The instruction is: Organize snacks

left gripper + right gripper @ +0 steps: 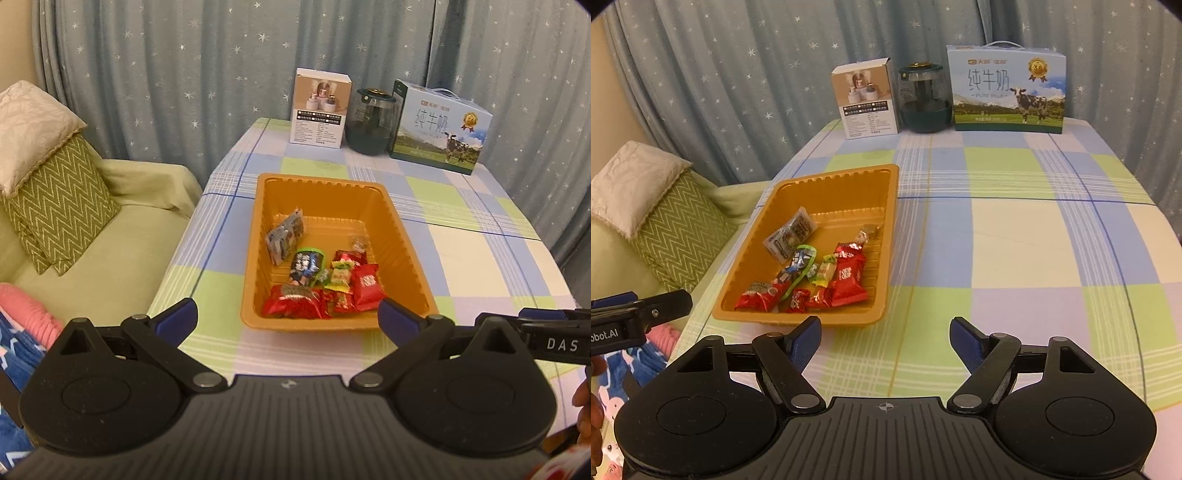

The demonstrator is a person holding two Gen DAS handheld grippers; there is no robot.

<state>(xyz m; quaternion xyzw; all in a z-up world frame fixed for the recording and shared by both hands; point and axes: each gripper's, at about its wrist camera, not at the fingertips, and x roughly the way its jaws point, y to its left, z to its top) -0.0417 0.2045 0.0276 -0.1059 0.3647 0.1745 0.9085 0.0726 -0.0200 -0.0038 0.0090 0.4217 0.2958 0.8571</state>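
Left gripper (pixel 288 319): jaws spread wide, nothing between the blue pads, held just short of the near rim of the tray. Right gripper (pixel 885 338): jaws likewise apart and empty, over bare tablecloth (pixel 1015 236) to the right of the tray's near corner. Each gripper's side shows at the edge of the other's view.

Orange tray (pixel 400 236): one, rectangular, ribbed walls, on the left half of the checked cloth, long axis running away from the grippers.

Snacks, all inside the tray, bunched at its near end:
- large red packet (pixel 291 301) at the near left, lying flat;
- small red packet (pixel 341 302) beside it, touching;
- red packet with white characters (pixel 366 286) at the near right;
- yellow-green candy (pixel 340 275) lying on the red ones;
- another red wrapper (pixel 347 257) just behind;
- dark blue-and-white packet with green edge (pixel 306 267), centre;
- grey printed pouch (pixel 285 236) leaning on the left wall, farther back;
- small clear-wrapped sweet (pixel 357 243) near the right wall, apart from the pile.

Count: eight seen; overlaps in the pile may hide more. Far half of the tray floor is bare.

Far table edge, against the starred curtain (pixel 184 74): one white product box (pixel 319 110), one dark glass jar (pixel 373 122), one milk carton with cow picture (pixel 439 129), in a row. Left of the table: sofa (pixel 122 240) with two cushions.
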